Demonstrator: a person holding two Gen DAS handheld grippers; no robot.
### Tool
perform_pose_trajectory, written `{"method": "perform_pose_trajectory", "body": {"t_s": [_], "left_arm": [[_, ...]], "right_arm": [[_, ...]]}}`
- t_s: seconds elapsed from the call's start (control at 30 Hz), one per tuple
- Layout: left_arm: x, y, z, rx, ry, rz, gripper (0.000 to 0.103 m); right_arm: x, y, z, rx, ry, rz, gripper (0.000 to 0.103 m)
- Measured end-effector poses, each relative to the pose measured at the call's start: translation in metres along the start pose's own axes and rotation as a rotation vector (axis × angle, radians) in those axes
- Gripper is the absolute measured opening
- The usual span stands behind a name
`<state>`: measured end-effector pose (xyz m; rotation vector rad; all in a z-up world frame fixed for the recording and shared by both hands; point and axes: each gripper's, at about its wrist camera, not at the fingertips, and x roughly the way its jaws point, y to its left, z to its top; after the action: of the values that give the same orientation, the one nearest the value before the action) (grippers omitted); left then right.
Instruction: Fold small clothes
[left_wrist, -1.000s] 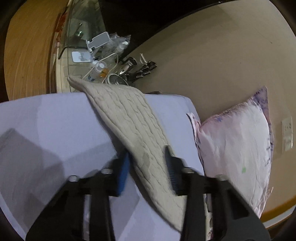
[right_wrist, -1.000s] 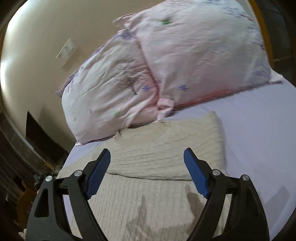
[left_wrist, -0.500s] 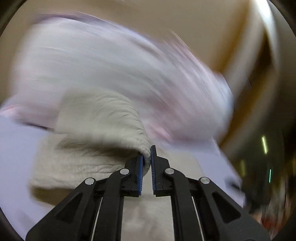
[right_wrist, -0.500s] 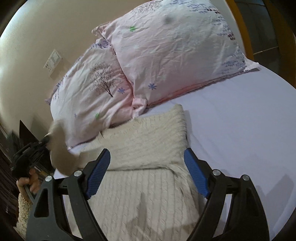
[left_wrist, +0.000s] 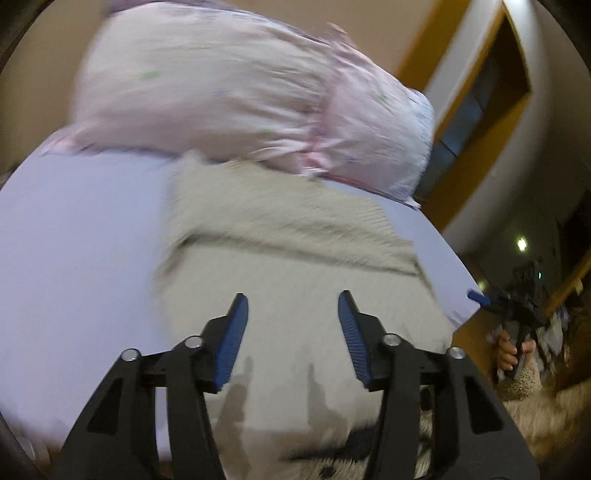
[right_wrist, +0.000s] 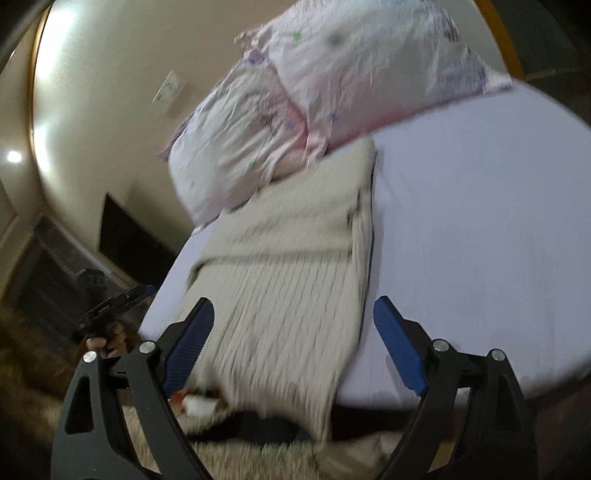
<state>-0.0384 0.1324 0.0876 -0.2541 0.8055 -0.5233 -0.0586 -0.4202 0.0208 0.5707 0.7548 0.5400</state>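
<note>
1. The left gripper (left_wrist: 291, 332) has its jaws spread wide and holds nothing; the cream knitted sweater (left_wrist: 295, 266) lies flat on the bed (left_wrist: 81, 236) right ahead of and beneath its fingertips.
2. The right gripper (right_wrist: 293, 347) is likewise spread and empty, with the sweater (right_wrist: 291, 273) stretching forward from between its fingers and its near hem hanging over the bed edge just below them.
3. The sweater's far part is folded across the body, forming a band ahead of both grippers, and its far end touches the pink pillows (left_wrist: 236, 96) beyond.
4. In the left wrist view the right gripper (left_wrist: 517, 306) shows off to the right past the bed corner, held in a hand (left_wrist: 511, 350).
5. In the right wrist view the left gripper (right_wrist: 114, 306) sits low to the left, beside the bed (right_wrist: 480, 221).
6. Both views are motion-blurred.
</note>
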Motion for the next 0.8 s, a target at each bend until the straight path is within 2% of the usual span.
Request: {"method": "perform_pose_trajectory", "body": {"t_s": [0.1,0.17,0.27,0.37,0.43,0.47,0.5,0.53,0.57,0.6,0.63,0.67,0.73,0.8], "left_arm": [[-0.024,0.031,-0.036,-0.121,0.02,-0.017,0.059],[-0.031,0.051,-0.065,-0.209,0.041,-0.014,0.059],[-0.022,0.067,-0.098,-0.302,0.065,-0.046,0.059],[0.003,0.064,-0.108,-0.326,0.092,-0.102,0.059],[0.011,0.06,-0.112,-0.325,0.094,-0.147,0.059],[0.015,0.059,-0.113,-0.328,0.093,-0.162,0.059],[0.021,0.058,-0.113,-0.336,0.093,-0.176,0.059],[0.026,0.057,-0.114,-0.346,0.092,-0.186,0.057],[0.031,0.057,-0.116,-0.357,0.096,-0.189,0.053],[0.036,0.058,-0.118,-0.374,0.102,-0.196,0.036],[0.038,0.06,-0.12,-0.393,0.103,-0.205,0.015],[0.039,0.061,-0.121,-0.406,0.095,-0.218,0.009],[0.031,0.057,-0.116,-0.396,0.068,-0.223,0.007],[0.02,0.048,-0.102,-0.357,0.025,-0.24,0.007]], "right_arm": [[-0.003,-0.014,-0.029,0.058,0.096,0.048,0.088],[0.008,-0.03,-0.048,0.136,0.147,0.081,0.088],[0.035,-0.049,-0.067,0.248,0.192,0.154,0.088],[0.064,-0.048,-0.081,0.261,0.233,0.214,0.086],[0.076,-0.043,-0.086,0.259,0.24,0.257,0.08],[0.082,-0.041,-0.088,0.259,0.238,0.283,0.072],[0.086,-0.04,-0.089,0.262,0.235,0.299,0.056],[0.09,-0.04,-0.09,0.264,0.237,0.311,0.045],[0.093,-0.04,-0.092,0.266,0.241,0.329,0.019],[0.093,-0.037,-0.093,0.254,0.241,0.344,0.009],[0.091,-0.033,-0.094,0.245,0.24,0.36,0.008],[0.087,-0.03,-0.092,0.229,0.231,0.369,0.008],[0.073,-0.02,-0.083,0.187,0.195,0.385,0.007],[0.053,-0.006,-0.059,0.145,0.125,0.415,0.007]]}}
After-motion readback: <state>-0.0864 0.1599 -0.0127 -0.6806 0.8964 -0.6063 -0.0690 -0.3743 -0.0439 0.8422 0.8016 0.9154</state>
